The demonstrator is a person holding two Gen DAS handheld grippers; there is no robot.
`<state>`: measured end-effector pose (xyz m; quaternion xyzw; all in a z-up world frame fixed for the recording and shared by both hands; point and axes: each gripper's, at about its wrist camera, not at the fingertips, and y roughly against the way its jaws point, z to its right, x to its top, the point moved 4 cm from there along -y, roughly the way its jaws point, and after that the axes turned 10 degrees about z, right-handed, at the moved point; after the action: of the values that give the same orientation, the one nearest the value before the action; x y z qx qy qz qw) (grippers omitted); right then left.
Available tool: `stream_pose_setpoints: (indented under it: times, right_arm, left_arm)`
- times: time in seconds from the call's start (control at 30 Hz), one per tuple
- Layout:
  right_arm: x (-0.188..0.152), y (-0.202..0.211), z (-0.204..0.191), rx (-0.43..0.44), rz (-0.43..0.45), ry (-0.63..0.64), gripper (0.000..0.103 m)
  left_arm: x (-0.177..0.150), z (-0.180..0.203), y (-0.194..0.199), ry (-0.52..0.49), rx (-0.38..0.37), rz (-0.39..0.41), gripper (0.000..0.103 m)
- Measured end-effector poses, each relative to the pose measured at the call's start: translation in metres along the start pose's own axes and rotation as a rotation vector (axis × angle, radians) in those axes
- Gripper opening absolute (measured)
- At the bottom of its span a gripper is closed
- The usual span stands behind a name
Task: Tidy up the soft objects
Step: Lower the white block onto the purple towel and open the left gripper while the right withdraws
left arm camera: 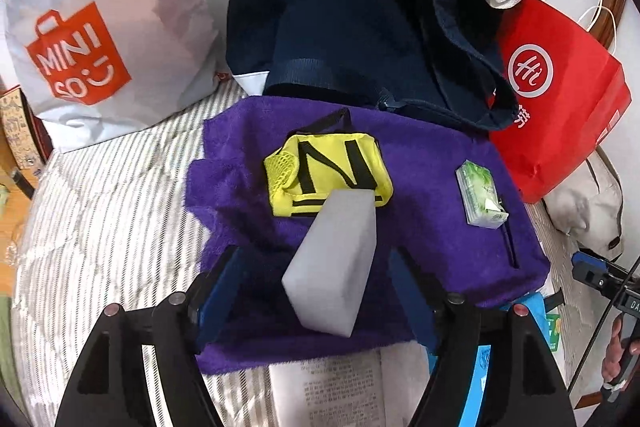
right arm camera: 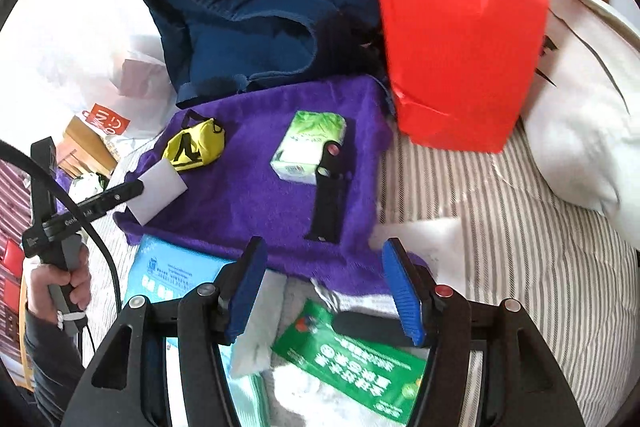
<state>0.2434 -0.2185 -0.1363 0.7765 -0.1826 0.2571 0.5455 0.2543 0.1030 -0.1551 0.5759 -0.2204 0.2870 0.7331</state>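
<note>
White plastic with an orange logo marks the shopping bag (left arm camera: 96, 39) at the far left of the striped bed cover (left arm camera: 100, 211), seen from the left wrist. Right of it a purple towel (left arm camera: 432, 195) is spread over the bed, with a dark navy bag (left arm camera: 360, 11) behind it. On the towel lies a yellow pouch (left arm camera: 328, 175) with black straps, and a white sponge block (left arm camera: 332, 267) stands tilted in front of it, its far end overlapping the pouch. The left gripper (left arm camera: 320, 279) has its jaws spread wide on either side of the sponge, and neither blue pad touches it. Farther right on the towel rests a green tissue pack (left arm camera: 482, 195), then a red paper bag (left arm camera: 560, 99) at the towel's far right corner. In the right wrist view, the right gripper (right arm camera: 324, 291) hangs with jaws released over the towel's near edge, above a green packet (right arm camera: 352, 375) and a light blue packet (right arm camera: 172, 275).
</note>
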Motion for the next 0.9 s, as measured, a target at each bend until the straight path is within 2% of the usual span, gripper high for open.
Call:
stream_pose_setpoints:
  times: [0.23,0.47,0.53,0.57,0.73,0.8,0.9]
  right_arm:
    - [-0.022,0.019,0.021,-0.045,-0.009,0.005,0.060]
    - [-0.052,0.022,0.041,-0.104,-0.049,0.049,0.060]
    - [-0.062,0.020,0.045,-0.112,-0.065,0.071,0.065]
    - [-0.066,0.019,0.046,-0.107,-0.073,0.082,0.072]
    - [-0.071,0.004,0.039,-0.091,-0.081,0.209,0.074]
    - [-0.071,-0.005,0.035,-0.073,-0.085,0.252,0.080]
    - [-0.073,-0.022,0.031,-0.053,-0.122,0.294,0.081]
  left_arm:
    - [0.000,-0.001,0.032,0.017,0.000,0.036,0.074]
    - [-0.016,0.002,0.062,0.016,-0.005,0.045,0.075]
    - [-0.022,0.005,0.069,0.007,0.002,0.043,0.075]
    - [-0.026,0.006,0.072,0.008,0.004,0.044,0.075]
    - [-0.039,0.009,0.083,0.027,-0.009,0.036,0.075]
    - [-0.044,0.010,0.086,0.023,0.002,0.033,0.075]
    - [-0.048,0.010,0.086,0.028,0.011,0.023,0.075]
